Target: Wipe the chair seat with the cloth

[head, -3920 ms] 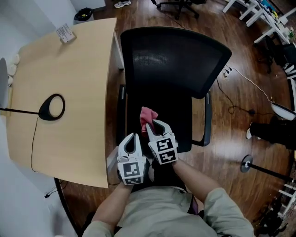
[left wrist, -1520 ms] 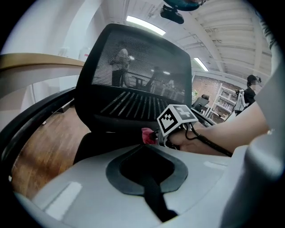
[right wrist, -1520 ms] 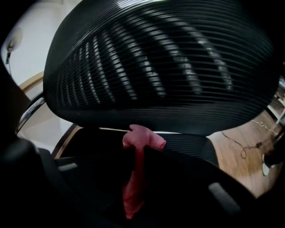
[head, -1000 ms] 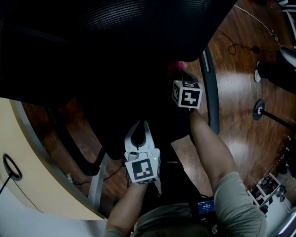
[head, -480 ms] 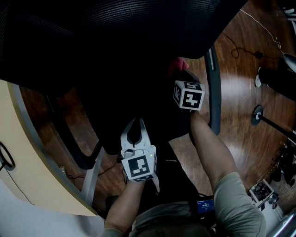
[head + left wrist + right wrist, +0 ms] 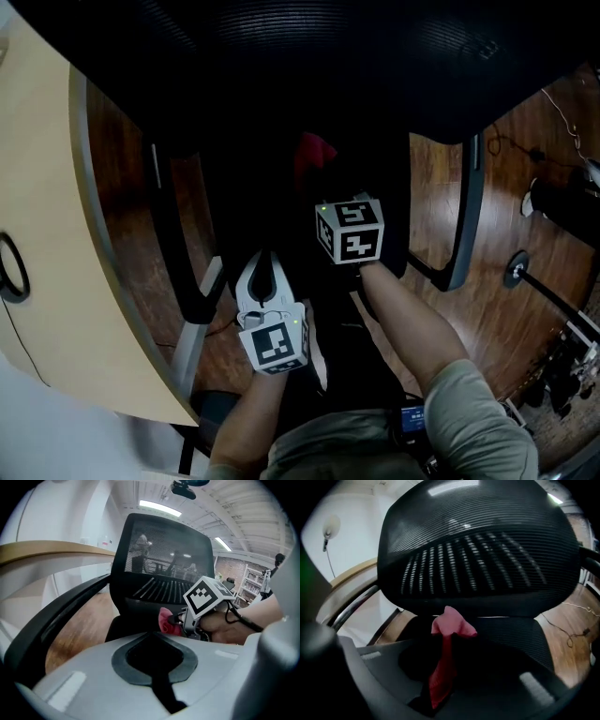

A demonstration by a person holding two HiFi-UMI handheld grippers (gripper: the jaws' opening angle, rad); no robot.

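L to R in head view: far L we see a pale wood tabletop [image 6: 42, 216] w/ a curved edge, beside the chair. Next comes brown wood floor [image 6: 122, 169], then the chair's black L armrest [image 6: 172, 234].

The left tongs [image 6: 264, 267] sit at the front edge of the chair seat [image 6: 246, 178]. In the left gripper view the jaws are closed together w/ nothing btw them.

Center: the cloth [image 6: 314, 153] is over the rear-middle of the seat, just below the black mesh backrest [image 6: 328, 56]. It's red-pink, crumpled, a small soft bunch. In the right gripper view the lighter pink tuft pokes out past the tips, and a darker red strip runs back btw the jaws. We can't tell whether it touches the seat.

The right tongs [image 6: 449, 641] are clamped on the cloth. Their marker cube [image 6: 350, 231] shows just below the cloth in head view, w/ the forearm [image 6: 412, 328] behind it.

Further R: the black R armrest [image 6: 466, 211], then more wood floor.
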